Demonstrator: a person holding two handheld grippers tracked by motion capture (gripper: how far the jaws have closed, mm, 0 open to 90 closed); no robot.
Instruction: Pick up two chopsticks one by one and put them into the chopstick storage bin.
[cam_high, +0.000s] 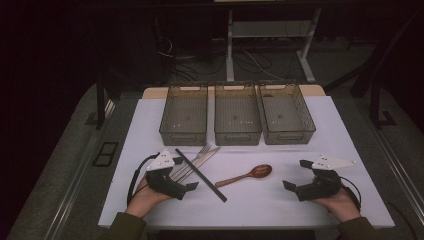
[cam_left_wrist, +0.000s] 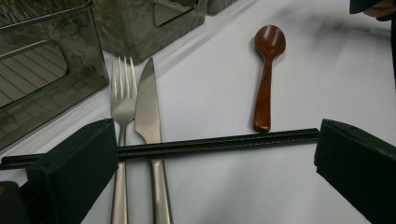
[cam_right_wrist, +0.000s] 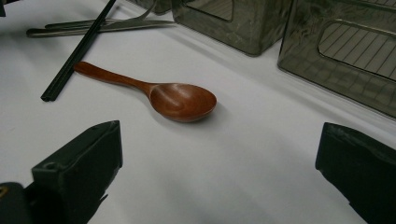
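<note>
On the white table (cam_high: 260, 205) lie a metal fork (cam_high: 199, 153), a metal knife (cam_high: 209, 155), a pair of black chopsticks (cam_high: 200, 175) and a brown wooden spoon (cam_high: 251, 174). The chopsticks cross over the fork and knife handles. My left gripper (cam_high: 186, 174) rests at the near left, open. In the left gripper view the chopsticks (cam_left_wrist: 210, 143) run across between its jaws (cam_left_wrist: 217, 140), with fork (cam_left_wrist: 122, 98), knife (cam_left_wrist: 148, 102) and spoon (cam_left_wrist: 265, 79) beyond. My right gripper (cam_high: 295, 174) rests at the near right, open and empty (cam_right_wrist: 219, 140), facing the spoon (cam_right_wrist: 182, 100).
Three smoky see-through bins stand side by side at the back of the table: left (cam_high: 182, 134), middle (cam_high: 237, 135), right (cam_high: 289, 134). All look empty. Bare white surface lies between the grippers and in front of the bins. Beyond the table's far edge are table legs and cables on the floor.
</note>
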